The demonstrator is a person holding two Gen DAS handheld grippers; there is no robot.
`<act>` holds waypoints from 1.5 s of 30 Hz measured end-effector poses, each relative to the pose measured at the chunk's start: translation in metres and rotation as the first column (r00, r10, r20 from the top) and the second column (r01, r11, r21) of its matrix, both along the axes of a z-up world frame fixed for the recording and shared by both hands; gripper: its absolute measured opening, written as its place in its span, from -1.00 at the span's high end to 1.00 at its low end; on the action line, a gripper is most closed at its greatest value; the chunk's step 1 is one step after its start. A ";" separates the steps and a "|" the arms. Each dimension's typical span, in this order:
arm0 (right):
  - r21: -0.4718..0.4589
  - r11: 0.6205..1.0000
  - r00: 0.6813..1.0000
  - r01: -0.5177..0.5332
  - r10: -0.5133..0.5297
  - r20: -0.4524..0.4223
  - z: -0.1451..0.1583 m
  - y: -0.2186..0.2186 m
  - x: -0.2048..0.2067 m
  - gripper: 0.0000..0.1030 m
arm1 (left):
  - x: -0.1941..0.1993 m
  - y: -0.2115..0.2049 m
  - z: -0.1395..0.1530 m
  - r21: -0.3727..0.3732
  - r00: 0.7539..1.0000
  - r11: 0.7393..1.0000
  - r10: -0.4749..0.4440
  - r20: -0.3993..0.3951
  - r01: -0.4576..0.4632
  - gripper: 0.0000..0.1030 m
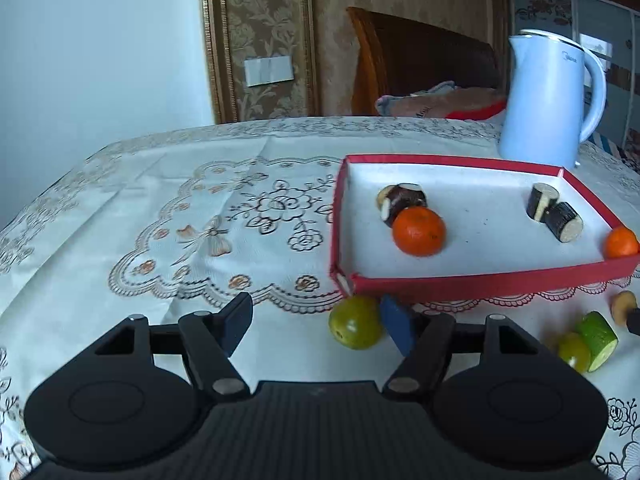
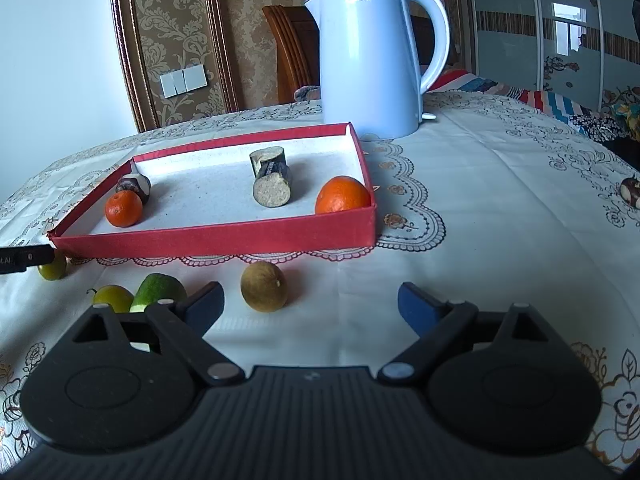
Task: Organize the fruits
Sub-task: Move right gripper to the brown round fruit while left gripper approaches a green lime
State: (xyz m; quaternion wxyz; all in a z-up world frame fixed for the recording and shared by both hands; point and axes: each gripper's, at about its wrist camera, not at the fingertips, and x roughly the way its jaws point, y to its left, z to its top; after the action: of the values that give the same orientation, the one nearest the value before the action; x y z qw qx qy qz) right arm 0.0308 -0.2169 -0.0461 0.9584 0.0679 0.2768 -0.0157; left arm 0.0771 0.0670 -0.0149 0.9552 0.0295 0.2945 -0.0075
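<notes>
While the green lime (image 1: 355, 322) is sitting low in the left-wrist frame, just below the near left corner of the red tray (image 1: 480, 278), I am holding the left gripper (image 1: 320, 326) spread wide, its right pad touching or almost touching the fruit. Two oranges (image 1: 419, 231) are lying inside the tray among dark cut pieces (image 1: 562, 222). My right gripper (image 2: 310, 306) is also hanging spread, near a brownish round fruit (image 2: 264, 287). Behind, a white kettle (image 2: 372, 56) is standing on the tablecloth (image 2: 500, 220).
</notes>
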 end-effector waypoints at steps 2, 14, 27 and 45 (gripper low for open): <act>0.001 1.000 1.000 0.000 0.000 0.002 0.000 0.000 0.000 -0.81 | -0.001 -0.004 -0.002 0.014 1.000 1.000 -0.009 0.002 0.009 -0.38; -0.083 0.996 0.999 -0.027 0.024 -0.027 0.002 0.014 0.004 -0.81 | -0.001 -0.015 -0.007 0.017 1.000 1.000 -0.019 0.002 0.019 -0.38; -0.084 0.996 0.998 -0.031 0.026 -0.056 0.003 0.018 0.018 -0.81 | -0.004 -0.021 -0.013 0.043 0.999 0.998 -0.043 -0.021 0.044 -0.38; -0.064 0.998 0.998 -0.023 0.020 -0.055 0.001 0.015 0.019 -0.78 | 0.004 -0.026 -0.019 0.080 0.999 0.996 -0.036 -0.023 0.038 -0.12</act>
State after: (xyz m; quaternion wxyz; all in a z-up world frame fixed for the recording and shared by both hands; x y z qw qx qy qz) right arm 0.0501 -0.2019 -0.0447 0.9524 0.0336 0.3027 -0.0160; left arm 0.0815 0.0407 -0.0344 0.9497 0.0734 0.3041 -0.0135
